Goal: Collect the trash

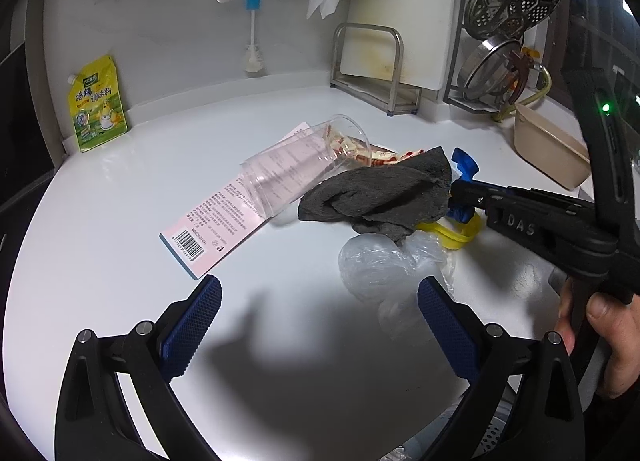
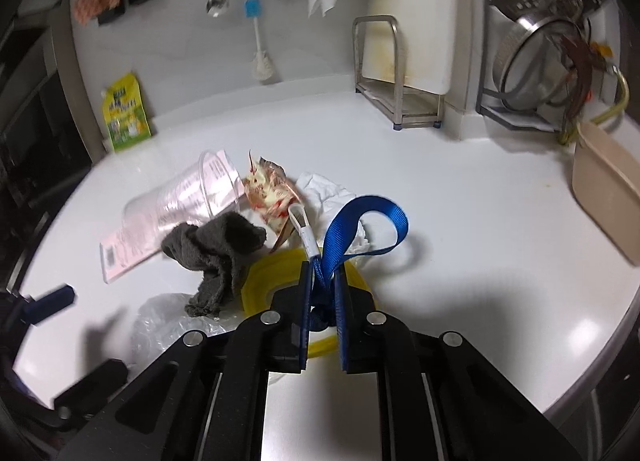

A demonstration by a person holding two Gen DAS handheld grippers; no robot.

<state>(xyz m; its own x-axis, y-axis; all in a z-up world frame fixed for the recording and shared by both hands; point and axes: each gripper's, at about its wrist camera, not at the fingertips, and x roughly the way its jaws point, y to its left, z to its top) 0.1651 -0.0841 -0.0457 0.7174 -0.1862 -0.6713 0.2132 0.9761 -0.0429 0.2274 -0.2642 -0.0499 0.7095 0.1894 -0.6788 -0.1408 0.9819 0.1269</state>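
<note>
A heap of trash lies mid-counter: a tipped clear plastic cup [image 1: 296,169] [image 2: 188,197], a pink barcode card [image 1: 216,221] under it, a red-and-white snack wrapper [image 2: 268,193], a dark grey cloth [image 1: 380,193] [image 2: 216,249], crumpled white paper [image 2: 328,189], a clear plastic bag [image 1: 384,265] [image 2: 168,321] and a yellow ring lid [image 1: 460,235] [image 2: 260,277]. My right gripper [image 2: 324,273] [image 1: 460,191] is shut on a blue webbing strap [image 2: 360,221] [image 1: 464,163] that loops up above the yellow lid. My left gripper [image 1: 320,293] stands open just short of the plastic bag, nothing between its pads.
A yellow seasoning pouch [image 1: 98,105] leans on the back wall at left. A metal rack with a cutting board [image 1: 376,69], a dish rack with steamer and pots [image 1: 512,21] and a beige tub [image 1: 548,149] stand at right. A hand [image 1: 600,325] grips the right tool.
</note>
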